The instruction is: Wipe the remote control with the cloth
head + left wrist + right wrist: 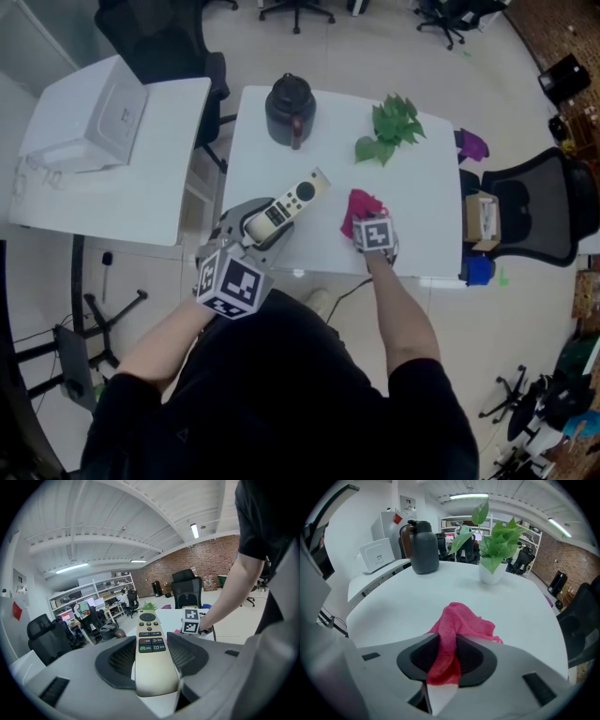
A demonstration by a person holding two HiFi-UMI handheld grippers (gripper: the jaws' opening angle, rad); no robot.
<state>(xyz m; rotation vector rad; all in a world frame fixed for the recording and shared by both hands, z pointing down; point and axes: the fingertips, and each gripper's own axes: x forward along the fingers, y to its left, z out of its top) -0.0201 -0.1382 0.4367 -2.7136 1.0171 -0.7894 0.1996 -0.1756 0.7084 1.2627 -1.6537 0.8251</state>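
Left tool (157, 657) clamped on the near end of the remote control (151, 651), one pad against each long side. Remote is cream, button face up, long axis running from near left to far right in the head view, round pad end pointing far right, away from the person. It sits over the near left corner of the white tabletop (412, 220); whether its far end touches the surface can't be told. Right tool (443, 657) pinched shut on a raised fold of the pink cloth (459, 625), the fold standing up between the pads. Rest of the cloth is bunched on the tabletop just past the tool, near right of centre, right of the remote and apart from it. Right tool points steeply down, left tool closer to level. Farther out: black jug (290, 108) at far left of the tabletop, green plant (392, 127) in a white pot at far right. White box (103, 117) on a separate desk to the left. Black office chair (539, 211) right of the tabletop.
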